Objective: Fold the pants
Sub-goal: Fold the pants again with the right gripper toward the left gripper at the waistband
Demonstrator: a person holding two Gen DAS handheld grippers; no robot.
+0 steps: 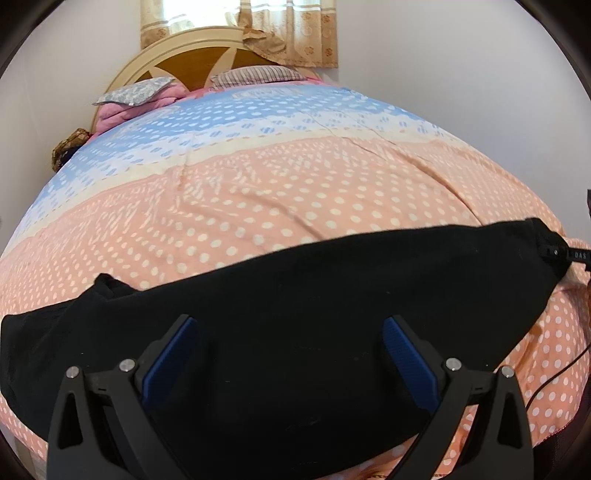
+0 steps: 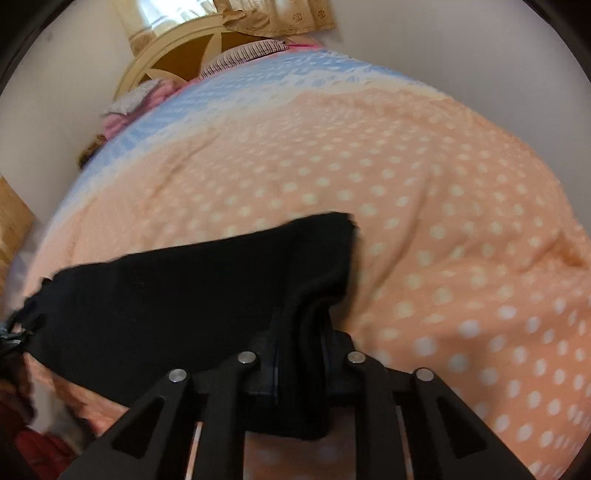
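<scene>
Black pants (image 1: pixel 295 295) lie as a long band across the near part of the bed's peach, white-dotted cover (image 1: pixel 295 192). My left gripper (image 1: pixel 290 325) hovers over the middle of the band, open, its blue pads (image 1: pixel 410 362) wide apart with only flat cloth below them. In the right wrist view the pants (image 2: pixel 184 295) stretch off to the left. My right gripper (image 2: pixel 301 326) is shut on a bunched fold of the black cloth at the band's right end, and the cloth hangs down between its fingers.
Pillows (image 1: pixel 255 75) and a pink blanket (image 1: pixel 122 110) lie by the round headboard (image 1: pixel 192 55) at the far end, under a curtain (image 1: pixel 295 33). A thin dark cable (image 1: pixel 554 376) runs over the cover at the right. A wooden board (image 2: pixel 13 218) stands left.
</scene>
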